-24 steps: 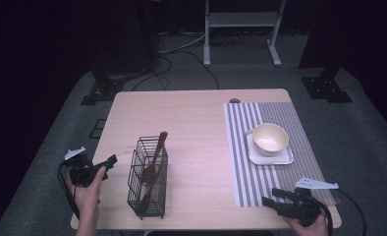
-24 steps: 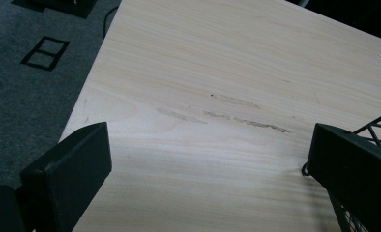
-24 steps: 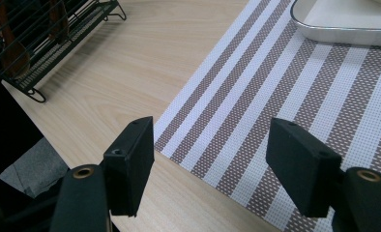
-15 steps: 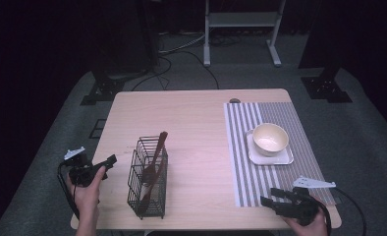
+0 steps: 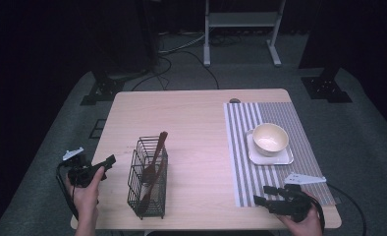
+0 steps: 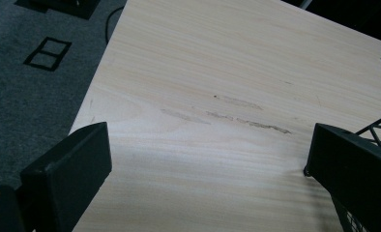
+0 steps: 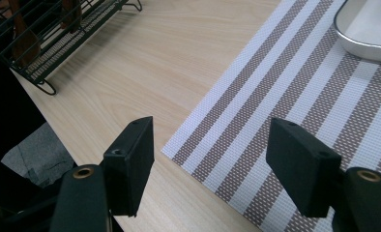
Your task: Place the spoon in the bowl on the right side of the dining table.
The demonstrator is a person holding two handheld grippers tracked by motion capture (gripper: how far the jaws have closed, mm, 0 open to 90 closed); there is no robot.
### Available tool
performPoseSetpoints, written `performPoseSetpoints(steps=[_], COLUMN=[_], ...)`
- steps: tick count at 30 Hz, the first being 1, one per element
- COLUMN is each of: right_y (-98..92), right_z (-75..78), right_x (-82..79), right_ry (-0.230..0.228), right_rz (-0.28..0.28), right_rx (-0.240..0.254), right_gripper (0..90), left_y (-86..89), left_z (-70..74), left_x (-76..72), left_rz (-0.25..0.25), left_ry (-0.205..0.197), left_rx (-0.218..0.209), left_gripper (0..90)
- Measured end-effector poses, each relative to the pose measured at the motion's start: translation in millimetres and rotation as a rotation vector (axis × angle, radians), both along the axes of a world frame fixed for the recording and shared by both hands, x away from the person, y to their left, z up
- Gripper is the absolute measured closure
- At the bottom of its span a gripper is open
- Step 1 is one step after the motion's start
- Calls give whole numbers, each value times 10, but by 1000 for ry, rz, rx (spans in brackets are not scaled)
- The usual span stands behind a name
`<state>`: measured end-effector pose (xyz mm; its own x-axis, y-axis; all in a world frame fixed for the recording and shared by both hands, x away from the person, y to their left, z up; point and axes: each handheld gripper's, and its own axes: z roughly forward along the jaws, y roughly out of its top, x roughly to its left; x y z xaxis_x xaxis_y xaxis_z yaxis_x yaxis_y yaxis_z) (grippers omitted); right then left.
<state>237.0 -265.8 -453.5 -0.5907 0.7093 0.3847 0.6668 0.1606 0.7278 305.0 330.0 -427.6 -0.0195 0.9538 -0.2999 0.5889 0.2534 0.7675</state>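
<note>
Grippers both empty, jaws spread wide. Left gripper sits off the table's left edge, just beside the wire basket, jaws apart over bare wood, nothing between them. Right gripper is at the near right corner, over the striped mat's near-left corner, gaping and holding nothing. Basket stands near the front left of the table with wooden utensils upright-tilted inside. Bowl rests on a tray on the mat.
</note>
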Motion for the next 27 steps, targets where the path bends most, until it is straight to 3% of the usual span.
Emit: performPoseSetpoints(steps=[7, 27], right_y=[87, 428], right_z=[47, 405], right_x=[51, 197], right_ry=[0, -26], right_rz=[29, 131], right_rx=[-11, -87], right_gripper=[329, 327], left_y=[-6, -15], left_z=[-1, 4], left_x=[3, 3], left_rz=[-1, -5], left_ry=[1, -1], left_rx=[0, -2], left_gripper=[12, 12])
